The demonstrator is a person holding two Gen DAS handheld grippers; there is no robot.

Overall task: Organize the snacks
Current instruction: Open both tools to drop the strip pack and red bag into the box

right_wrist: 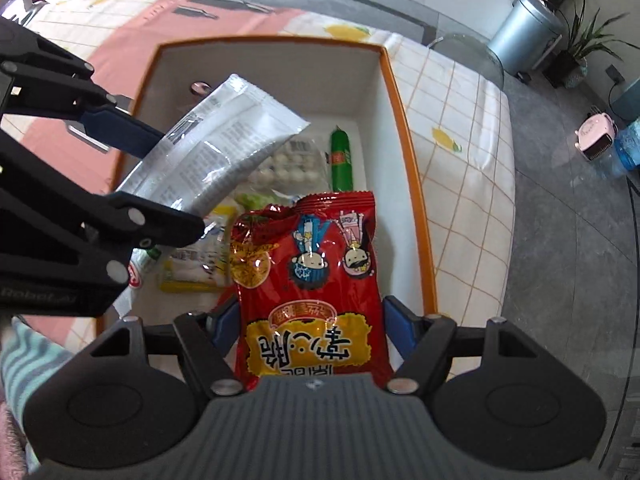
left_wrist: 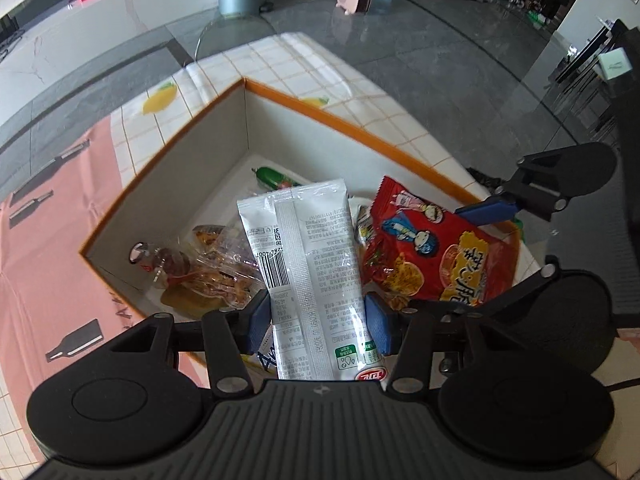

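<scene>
Placement step: left gripper (left_wrist: 318, 316) pinching a white packet (left_wrist: 308, 264) and right gripper (right_wrist: 312, 326) pinching a red snack bag (right_wrist: 316, 280) hang over the orange-rimmed box (right_wrist: 404, 128), where each next needs lowering and releasing.

red snack bag (right_wrist: 312, 280): large yellow Chinese characters, seen upside down | left gripper (right_wrist: 176, 184) body: "RebotAI", faint | white packet (left_wrist: 312, 264): barcode, fine print illegible

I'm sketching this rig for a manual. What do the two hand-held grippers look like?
Both match: the left hand-held gripper and right hand-held gripper have matte black linkage arms with silver rivets, blue fingers, a ribbed grey body flanked by round black discs. Faint white lettering marks the left one's side. A striped teal sleeve shows.
</scene>
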